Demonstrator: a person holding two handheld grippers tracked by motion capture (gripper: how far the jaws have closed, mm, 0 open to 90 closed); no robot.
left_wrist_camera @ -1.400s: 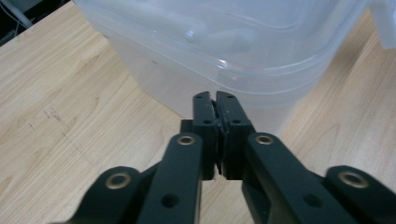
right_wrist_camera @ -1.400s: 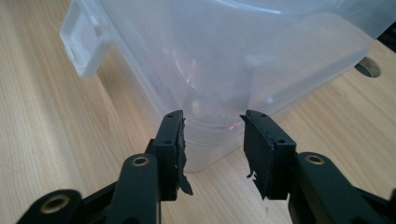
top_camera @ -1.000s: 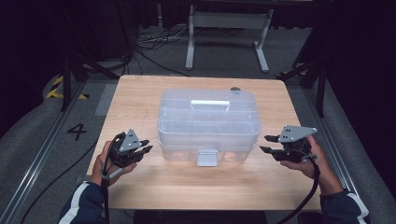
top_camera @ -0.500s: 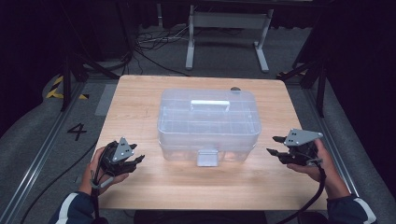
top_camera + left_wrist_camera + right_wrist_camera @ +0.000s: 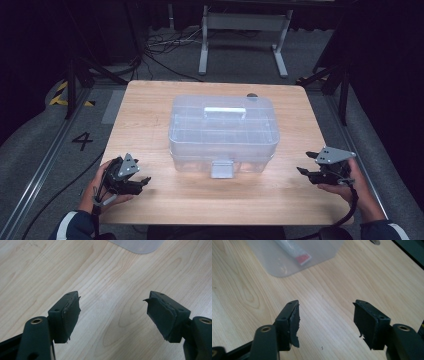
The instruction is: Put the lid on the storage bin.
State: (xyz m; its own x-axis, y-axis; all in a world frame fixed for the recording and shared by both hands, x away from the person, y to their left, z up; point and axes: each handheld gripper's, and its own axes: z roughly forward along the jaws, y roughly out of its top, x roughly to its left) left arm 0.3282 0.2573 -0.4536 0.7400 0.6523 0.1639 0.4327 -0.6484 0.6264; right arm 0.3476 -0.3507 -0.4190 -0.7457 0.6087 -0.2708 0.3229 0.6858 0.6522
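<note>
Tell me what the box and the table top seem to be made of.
Box: looks like clear, slightly frosted plastic; the wood and its inner dividers show through the walls, and the front latch looks like the same stuff. Table top: pale wood or wood-look laminate, matte, with grain lines and knots in the close views.

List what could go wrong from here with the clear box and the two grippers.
1. The clear plastic box looks smooth-walled; the left gripper and right gripper, both open and empty, might slip on it.
2. Its front latch looks closed; lifting the lid could drag the box across the table.
</note>
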